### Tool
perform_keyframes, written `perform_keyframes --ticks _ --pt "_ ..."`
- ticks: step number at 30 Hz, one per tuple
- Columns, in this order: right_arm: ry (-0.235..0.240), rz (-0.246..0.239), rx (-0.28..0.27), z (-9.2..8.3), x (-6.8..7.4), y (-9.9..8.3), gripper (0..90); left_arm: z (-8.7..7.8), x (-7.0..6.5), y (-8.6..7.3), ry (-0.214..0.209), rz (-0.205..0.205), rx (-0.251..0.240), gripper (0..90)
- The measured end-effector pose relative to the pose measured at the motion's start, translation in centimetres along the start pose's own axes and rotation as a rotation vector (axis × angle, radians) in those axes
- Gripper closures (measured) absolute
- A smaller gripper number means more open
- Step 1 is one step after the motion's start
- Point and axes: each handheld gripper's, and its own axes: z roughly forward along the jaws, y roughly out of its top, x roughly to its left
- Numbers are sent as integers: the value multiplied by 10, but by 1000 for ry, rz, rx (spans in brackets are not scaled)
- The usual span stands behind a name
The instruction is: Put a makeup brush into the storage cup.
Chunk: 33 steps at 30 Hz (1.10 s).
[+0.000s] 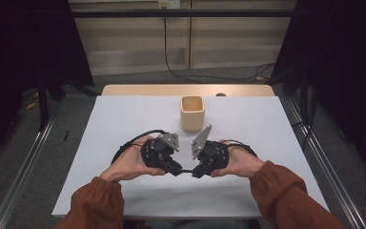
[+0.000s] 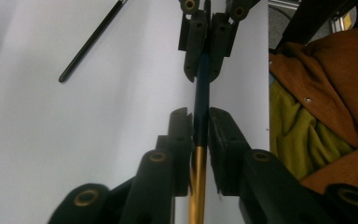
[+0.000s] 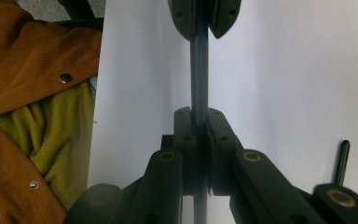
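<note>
Pen — a thin, stiff rod, dark along one stretch and gold along another, most likely light and smooth enough to slip or twist in a loose pinch; each end section looks like the sound place to hold it, near the middle joint, so a pull runs straight along its length. It hangs level just above the white surface, spanning the gap between the two claws in front of the person, with the cup standing well beyond. The right claw is pressed tight on the dark end; the left claw sits around the gold-to-dark joint, its pads a little slack — daylight shows on either side. A second dark stick lies apart on the surface.
</note>
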Motion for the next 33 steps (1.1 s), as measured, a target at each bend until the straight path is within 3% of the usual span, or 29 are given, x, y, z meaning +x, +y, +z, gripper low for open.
perform_keyframes --ticks 4,8,11,14,20,28,30,33 --pt "-5 -17 -5 1 0 1 847 0 -1 0 35 -5 -28 603" --pt "-16 -5 -21 -1 0 0 848 1 -4 0 105 -24 -54 357" --pt "-16 0 -14 -2 0 -1 848 0 -3 -3 123 -46 -72 209" --pt "-18 -1 -22 -2 0 -1 848 -1 -1 -6 126 -58 -92 125" --pt "-22 11 -18 -2 -1 -3 848 -5 0 -12 99 -57 -140 44" --pt "-32 28 -39 -7 -2 -13 847 -11 0 -22 147 -67 -202 44" --pt "-31 34 -52 -8 -3 -17 848 -13 -2 -24 188 -96 -217 33" --pt "-36 51 -65 -8 -4 -25 848 -14 -5 -26 192 -105 -255 33"
